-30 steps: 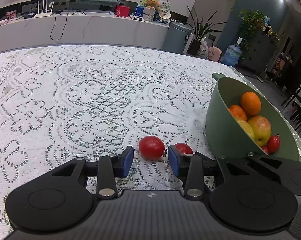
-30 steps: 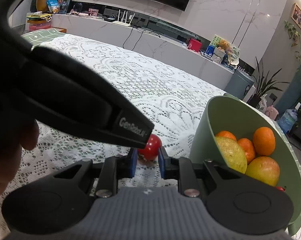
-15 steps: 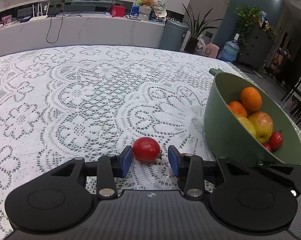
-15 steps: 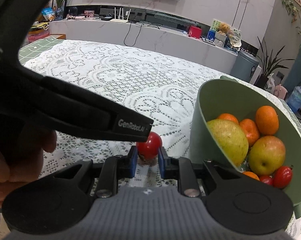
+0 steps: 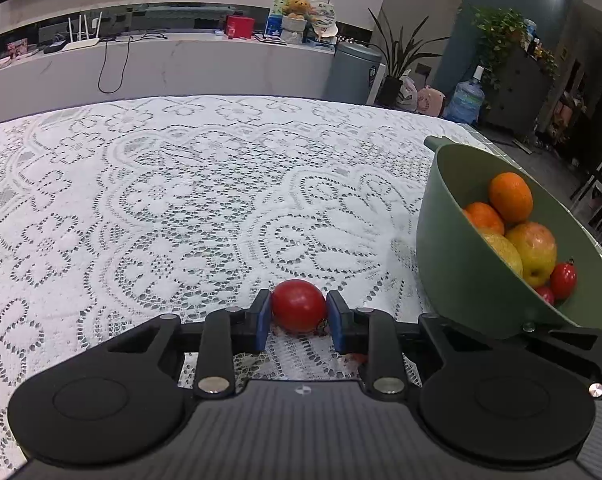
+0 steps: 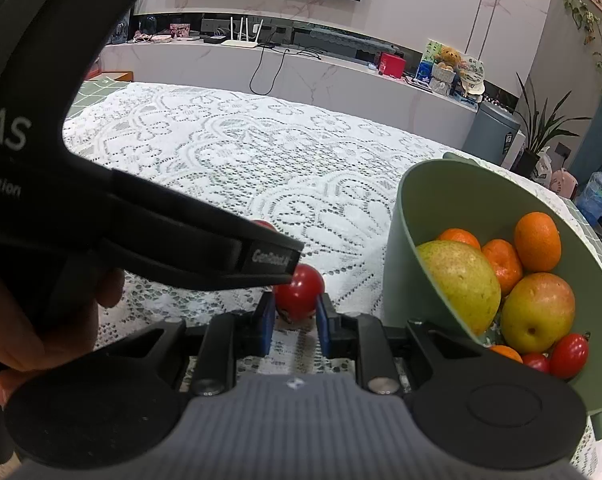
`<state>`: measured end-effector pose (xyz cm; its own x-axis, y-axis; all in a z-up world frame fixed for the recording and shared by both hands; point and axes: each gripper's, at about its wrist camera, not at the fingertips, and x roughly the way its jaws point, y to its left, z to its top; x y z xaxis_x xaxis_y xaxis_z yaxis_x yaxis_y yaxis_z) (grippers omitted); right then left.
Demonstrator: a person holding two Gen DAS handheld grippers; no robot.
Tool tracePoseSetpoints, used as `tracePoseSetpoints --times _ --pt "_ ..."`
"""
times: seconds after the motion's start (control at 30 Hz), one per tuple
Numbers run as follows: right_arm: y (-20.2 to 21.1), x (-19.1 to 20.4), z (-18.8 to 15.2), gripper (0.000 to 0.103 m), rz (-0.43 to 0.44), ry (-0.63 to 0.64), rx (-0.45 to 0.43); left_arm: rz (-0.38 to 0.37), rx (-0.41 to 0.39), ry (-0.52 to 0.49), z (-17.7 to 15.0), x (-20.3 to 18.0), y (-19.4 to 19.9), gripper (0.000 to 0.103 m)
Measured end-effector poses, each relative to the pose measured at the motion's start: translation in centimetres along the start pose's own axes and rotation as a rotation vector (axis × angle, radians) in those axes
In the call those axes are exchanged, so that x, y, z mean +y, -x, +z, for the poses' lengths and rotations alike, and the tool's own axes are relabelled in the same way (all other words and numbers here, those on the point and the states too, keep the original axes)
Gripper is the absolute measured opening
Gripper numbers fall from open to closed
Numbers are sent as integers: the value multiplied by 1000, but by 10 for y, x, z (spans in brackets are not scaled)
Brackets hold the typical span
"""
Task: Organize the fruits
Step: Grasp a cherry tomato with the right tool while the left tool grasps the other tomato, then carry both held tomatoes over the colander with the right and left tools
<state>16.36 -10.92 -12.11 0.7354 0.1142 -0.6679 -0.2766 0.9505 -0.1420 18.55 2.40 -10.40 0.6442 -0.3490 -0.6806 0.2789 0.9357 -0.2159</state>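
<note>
While the left gripper (image 5: 299, 322) presses its blue pads on one cherry tomato (image 5: 299, 305), the right gripper (image 6: 292, 320) clamps a second tomato (image 6: 299, 293); both fruits sit low over the lace tablecloth (image 5: 161, 216). Most sorting looks done: the green bowl (image 6: 405, 216) (just right of both grippers) already holds oranges, pears and small tomatoes. These two remain. Its near rim stands high, so each carry must clear it; leftward the cloth lies open.

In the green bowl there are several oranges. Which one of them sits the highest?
The rightmost orange, perched above the reddish apple. The other oranges sit lower, partly hidden behind the pear.
</note>
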Motion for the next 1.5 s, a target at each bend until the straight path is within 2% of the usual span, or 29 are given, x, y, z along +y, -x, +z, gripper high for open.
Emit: tracePoseSetpoints --times 0.43,0.73,1.0,1.2,1.5 --pt "11 -7 0 17 32 -18 -24 5 -55 103 0 8 30 32" --pt "32 -11 0 17 66 -11 -70 67 -108 145 -3 4 61 32" --pt "57 -18 0 17 91 -7 -121 91 -124 156 -10 -5 80 32" --pt "76 -24 0 17 104 -15 -157 97 -142 213 -12 -7 99 32" --pt "108 -52 6 17 108 -62 -248 90 -174 233 -7 -27 122 32"
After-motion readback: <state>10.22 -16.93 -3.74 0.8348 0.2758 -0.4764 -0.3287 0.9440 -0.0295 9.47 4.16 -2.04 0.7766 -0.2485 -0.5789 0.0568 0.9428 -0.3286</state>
